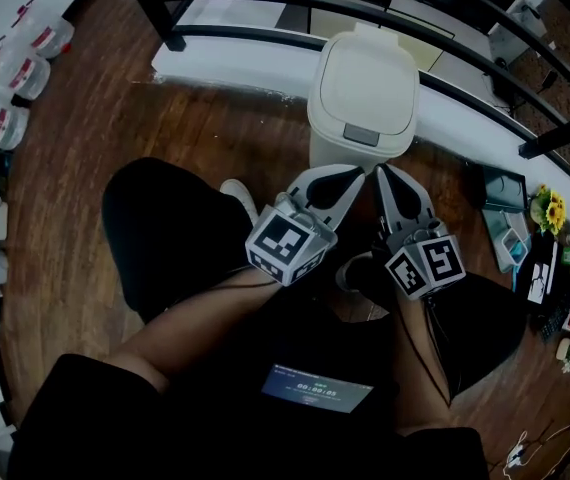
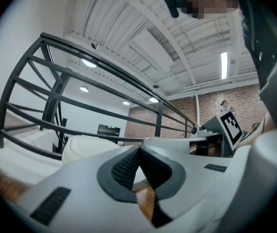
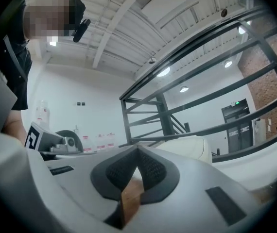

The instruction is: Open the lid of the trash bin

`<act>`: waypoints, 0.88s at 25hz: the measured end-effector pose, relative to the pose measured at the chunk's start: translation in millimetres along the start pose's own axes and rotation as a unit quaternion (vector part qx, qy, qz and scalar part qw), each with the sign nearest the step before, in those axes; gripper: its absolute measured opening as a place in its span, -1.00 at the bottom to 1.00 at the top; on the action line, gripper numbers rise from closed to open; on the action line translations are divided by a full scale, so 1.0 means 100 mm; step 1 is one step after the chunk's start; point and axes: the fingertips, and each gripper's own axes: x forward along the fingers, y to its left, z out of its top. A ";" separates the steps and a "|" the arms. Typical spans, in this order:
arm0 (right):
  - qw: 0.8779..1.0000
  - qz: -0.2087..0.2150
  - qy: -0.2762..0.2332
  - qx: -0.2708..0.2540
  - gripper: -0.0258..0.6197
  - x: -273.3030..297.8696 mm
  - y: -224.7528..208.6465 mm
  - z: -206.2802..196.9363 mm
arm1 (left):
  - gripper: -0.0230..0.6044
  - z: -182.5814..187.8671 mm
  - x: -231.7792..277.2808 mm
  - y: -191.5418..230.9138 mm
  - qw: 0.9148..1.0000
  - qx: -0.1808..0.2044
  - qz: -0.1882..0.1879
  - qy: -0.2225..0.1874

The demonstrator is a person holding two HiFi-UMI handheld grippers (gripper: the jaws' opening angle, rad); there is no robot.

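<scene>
The white trash bin (image 1: 363,93) stands on the wooden floor against a white ledge, its lid down and a grey push tab (image 1: 362,135) at the lid's near edge. My left gripper (image 1: 343,172) and right gripper (image 1: 382,174) hover side by side just short of the bin's front, both pointing at it. Each is shut with its pads meeting and nothing between them. In the left gripper view the jaws (image 2: 138,148) are closed and the bin's lid (image 2: 87,145) shows beyond them. The right gripper view shows closed jaws (image 3: 138,150) and the bin (image 3: 189,147) behind.
A black metal railing (image 1: 295,38) curves behind the bin above the white ledge (image 1: 225,68). Plastic bottles (image 1: 20,63) lie at the far left. Small clutter and a yellow flower (image 1: 553,208) sit at the right. The person's legs and a lit screen (image 1: 315,388) fill the near foreground.
</scene>
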 end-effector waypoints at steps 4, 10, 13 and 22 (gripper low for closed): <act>1.000 -0.003 -0.008 -0.019 -0.87 -0.02 0.05 0.12 | -0.82 -0.20 -0.03 0.13 0.999 -0.026 0.022 0.025; 0.999 -0.020 0.033 -0.029 -0.87 0.09 -0.11 -0.32 | -0.82 -0.46 0.17 0.22 0.999 -0.003 0.024 0.032; 0.998 -0.025 0.045 -0.025 -0.87 0.14 -0.16 -0.55 | -0.82 -0.68 0.23 0.30 0.998 0.003 0.033 0.044; 0.998 -0.021 0.060 -0.015 -0.87 0.33 -0.33 -0.93 | -0.81 -1.42 0.43 0.61 0.994 -0.014 0.072 0.086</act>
